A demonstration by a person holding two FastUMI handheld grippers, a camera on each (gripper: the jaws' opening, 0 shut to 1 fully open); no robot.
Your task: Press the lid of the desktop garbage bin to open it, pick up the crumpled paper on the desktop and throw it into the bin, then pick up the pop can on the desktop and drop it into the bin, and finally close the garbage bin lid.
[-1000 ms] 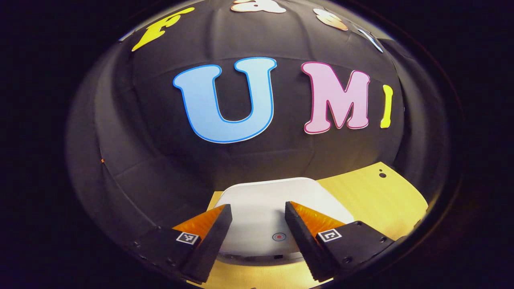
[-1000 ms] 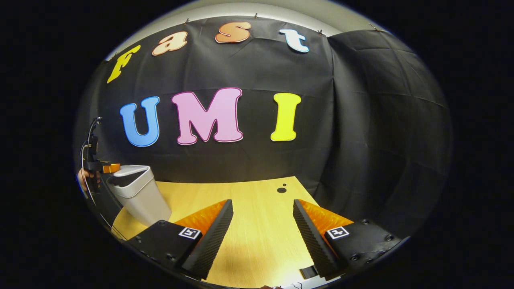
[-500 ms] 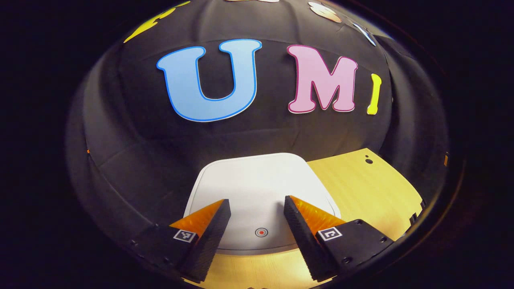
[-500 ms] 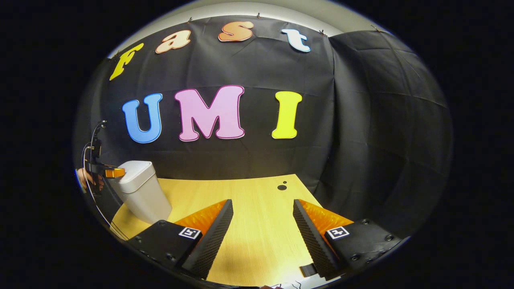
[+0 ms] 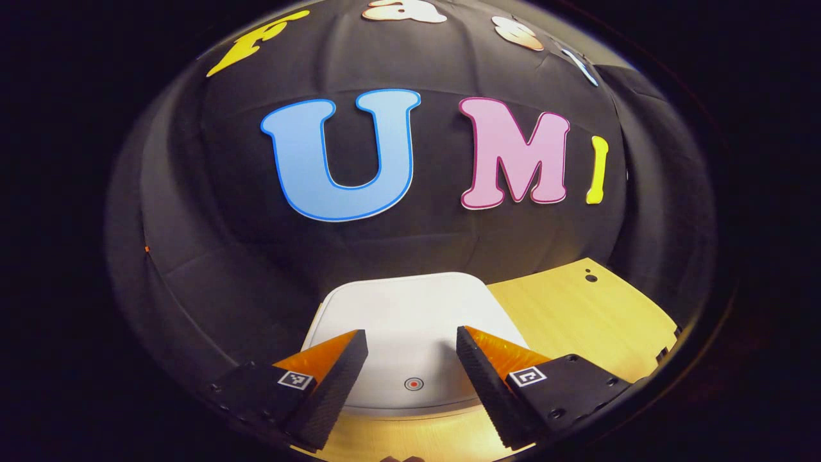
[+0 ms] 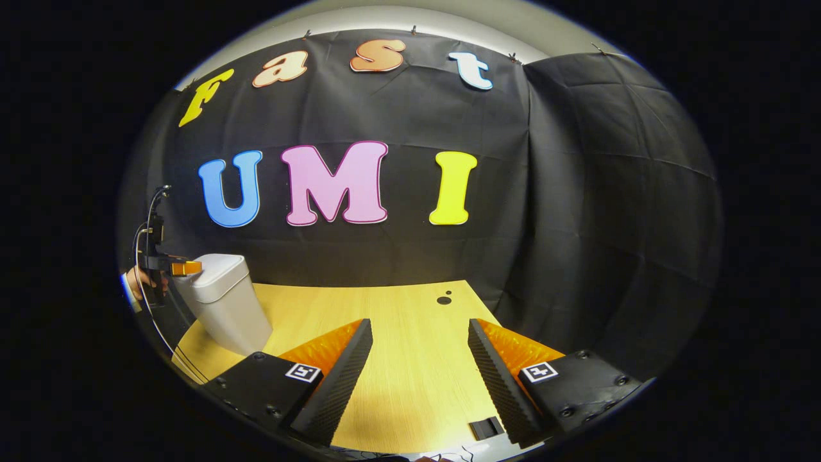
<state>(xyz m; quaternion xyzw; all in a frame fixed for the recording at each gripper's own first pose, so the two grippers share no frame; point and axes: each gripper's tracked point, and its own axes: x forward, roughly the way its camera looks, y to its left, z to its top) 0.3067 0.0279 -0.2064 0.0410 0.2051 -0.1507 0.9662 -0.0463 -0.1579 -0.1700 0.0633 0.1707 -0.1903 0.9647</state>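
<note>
Since a second ago the garbage bin's lid has dropped flat; I judge the closing step done. Left tongs hover spread and empty above it, near the bench left edge. Right tongs gape, empty. Next: withdraw.

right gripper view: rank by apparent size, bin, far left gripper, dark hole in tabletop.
Largest to smallest as they look:
1. garbage bin
2. left gripper, small at the bin's lid; farther off, so apparent size only
3. dark hole in the table
</note>
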